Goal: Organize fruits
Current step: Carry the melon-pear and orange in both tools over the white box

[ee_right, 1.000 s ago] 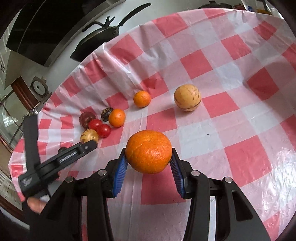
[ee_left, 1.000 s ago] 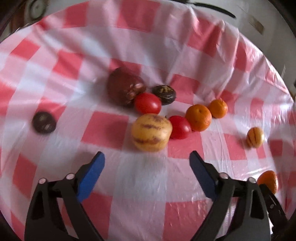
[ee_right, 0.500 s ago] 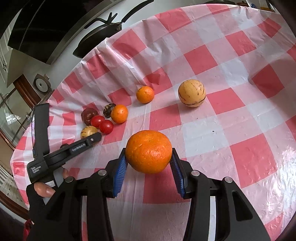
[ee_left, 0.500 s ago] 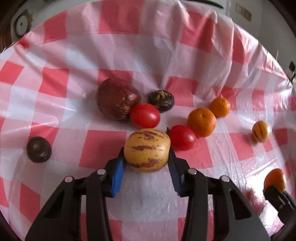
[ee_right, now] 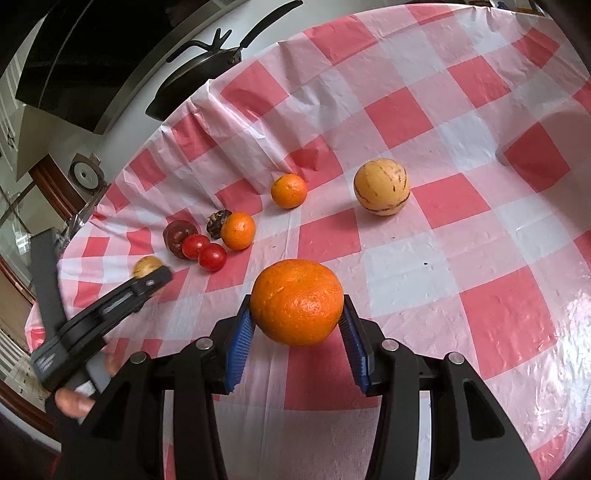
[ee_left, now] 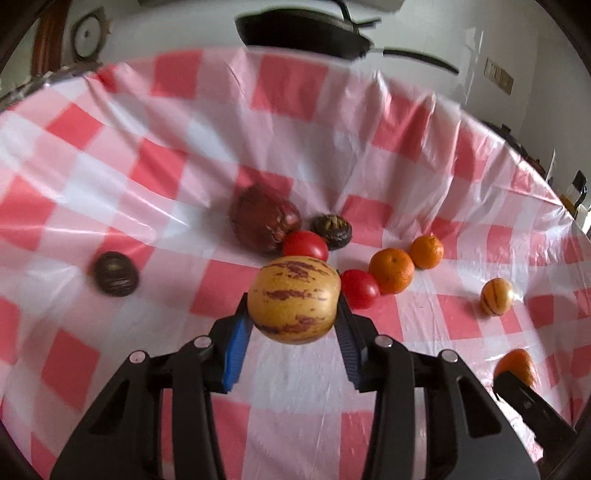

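**Both claws loaded; fruit count on the checked cloth**

My left gripper (ee_left: 293,325) is clenched on a striped yellow melon (ee_left: 293,300), blue pads on its two flanks. The melon is a flattened oval, long axis running left to right across the jaws, its brown streaks running the same way. It hangs above the checked tablecloth (ee_left: 110,177), just in front of the red tomatoes.

My right gripper (ee_right: 297,338) grips a large orange (ee_right: 297,302), held off the cloth, pads on either side. It is near round; I cannot tell which way its stem end points.

Count, taking the near tomato (ee_left: 359,288) as landmark:
- Tomatoes: two. The far tomato (ee_left: 306,245) sits just behind and to the left, partly hidden by the held melon.
- Small oranges on the cloth: two, the near small orange (ee_left: 391,270) touching the landmark's right side, the far small orange (ee_left: 426,252) just beyond that.
- Striped melons: two, the held one and a loose striped melon (ee_left: 496,296) well to the right, resting alone.
- Dark wrinkled fruits: two, the close dark fruit (ee_left: 331,231) behind the landmark, the lone dark fruit (ee_left: 116,273) far to the left.
- Maroon fruit (ee_left: 264,223): one, behind and left, beside the far tomato.
- Large oranges: one, the one held.

A black pan (ee_left: 303,35) sits past the cloth's far edge.
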